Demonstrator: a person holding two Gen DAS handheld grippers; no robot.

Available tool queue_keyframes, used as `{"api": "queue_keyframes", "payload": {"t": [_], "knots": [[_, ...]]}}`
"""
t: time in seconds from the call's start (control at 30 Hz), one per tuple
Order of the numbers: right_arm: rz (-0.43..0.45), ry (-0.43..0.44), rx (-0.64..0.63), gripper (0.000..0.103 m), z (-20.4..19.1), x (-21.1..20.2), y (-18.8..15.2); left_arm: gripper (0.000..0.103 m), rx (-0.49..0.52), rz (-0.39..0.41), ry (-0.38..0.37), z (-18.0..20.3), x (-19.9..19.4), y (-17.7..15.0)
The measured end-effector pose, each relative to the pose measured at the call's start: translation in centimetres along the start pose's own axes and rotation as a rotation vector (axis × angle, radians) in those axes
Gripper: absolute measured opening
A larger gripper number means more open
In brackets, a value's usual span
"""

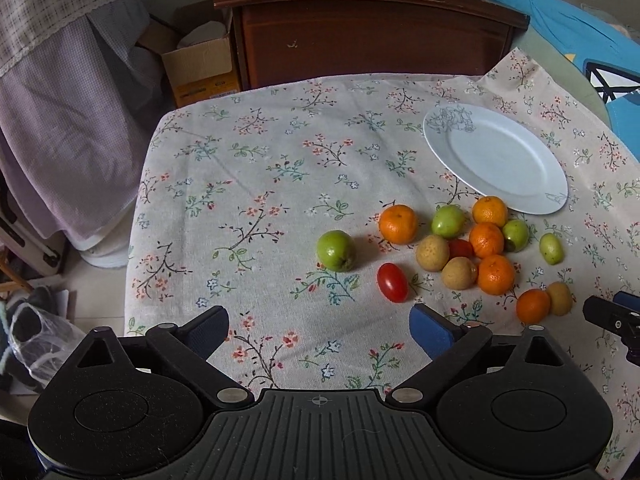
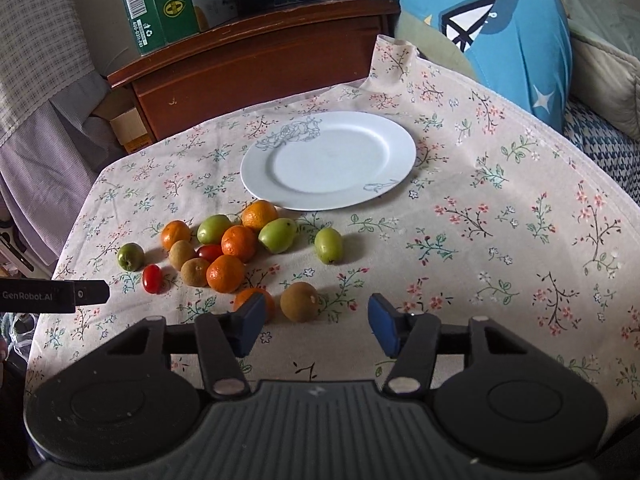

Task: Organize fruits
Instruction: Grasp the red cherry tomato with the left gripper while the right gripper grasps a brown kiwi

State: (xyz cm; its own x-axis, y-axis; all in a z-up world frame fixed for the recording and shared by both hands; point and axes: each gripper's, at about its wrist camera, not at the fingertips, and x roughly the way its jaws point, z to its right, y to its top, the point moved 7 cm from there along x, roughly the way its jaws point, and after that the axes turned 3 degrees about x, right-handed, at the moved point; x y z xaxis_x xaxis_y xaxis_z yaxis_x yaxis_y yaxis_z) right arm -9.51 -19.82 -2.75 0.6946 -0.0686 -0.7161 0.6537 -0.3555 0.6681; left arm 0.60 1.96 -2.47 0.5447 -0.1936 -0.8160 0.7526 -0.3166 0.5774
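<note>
A heap of small fruits lies on the floral tablecloth: several oranges point(image 1: 398, 224), green fruits point(image 1: 336, 250), brown fruits point(image 2: 299, 302) and two red tomatoes point(image 1: 392, 282). An empty white plate point(image 1: 496, 158) stands just behind the heap; it also shows in the right wrist view point(image 2: 328, 160). My left gripper point(image 1: 320, 330) is open and empty, just in front of the near tomato. My right gripper point(image 2: 316, 324) is open and empty, with a brown fruit just ahead between its fingers and an orange point(image 2: 250, 300) behind its left pad.
A dark wooden cabinet point(image 1: 372, 36) stands behind the table with boxes point(image 2: 160, 4) on top. A blue cushion point(image 2: 508, 28) lies at the back right. A cardboard box point(image 1: 200, 68) and hanging cloth point(image 1: 60, 140) are on the left, below the table's edge.
</note>
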Motion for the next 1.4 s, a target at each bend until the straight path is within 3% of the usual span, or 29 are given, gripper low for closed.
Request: {"api": "queue_keyframes", "payload": {"t": [0.2,0.3,0.4,0.53,0.73,1.17,1.3,1.4], "knots": [[-0.024,0.033,0.024,0.050,0.1,1.3,-0.4,0.088,0.013,0.029,-0.057,1.3,0.4,0.0],[-0.016,0.030,0.003,0.050,-0.3,1.7,-0.4,0.076,0.030,0.031,-0.077,2.1,0.9,0.1],[-0.023,0.023,-0.004,0.043,-0.4,2.4,-0.5,0.067,0.045,0.031,-0.104,2.9,1.3,0.0],[-0.036,0.029,0.021,0.041,-0.3,3.1,-0.7,0.063,0.056,0.035,-0.133,3.8,1.8,0.0],[-0.045,0.050,0.053,0.029,-0.2,3.7,-0.8,0.047,0.054,0.044,-0.150,4.2,2.7,0.2],[-0.052,0.049,0.040,0.031,-0.7,4.1,-0.8,0.039,0.037,0.045,-0.110,4.2,4.6,0.5],[-0.049,0.057,0.048,0.027,-0.5,4.1,-0.8,0.021,0.057,0.058,-0.096,4.2,4.5,0.5],[-0.047,0.059,0.057,0.026,-0.5,4.1,-0.8,0.019,0.053,0.061,-0.121,4.3,4.3,0.5]]}}
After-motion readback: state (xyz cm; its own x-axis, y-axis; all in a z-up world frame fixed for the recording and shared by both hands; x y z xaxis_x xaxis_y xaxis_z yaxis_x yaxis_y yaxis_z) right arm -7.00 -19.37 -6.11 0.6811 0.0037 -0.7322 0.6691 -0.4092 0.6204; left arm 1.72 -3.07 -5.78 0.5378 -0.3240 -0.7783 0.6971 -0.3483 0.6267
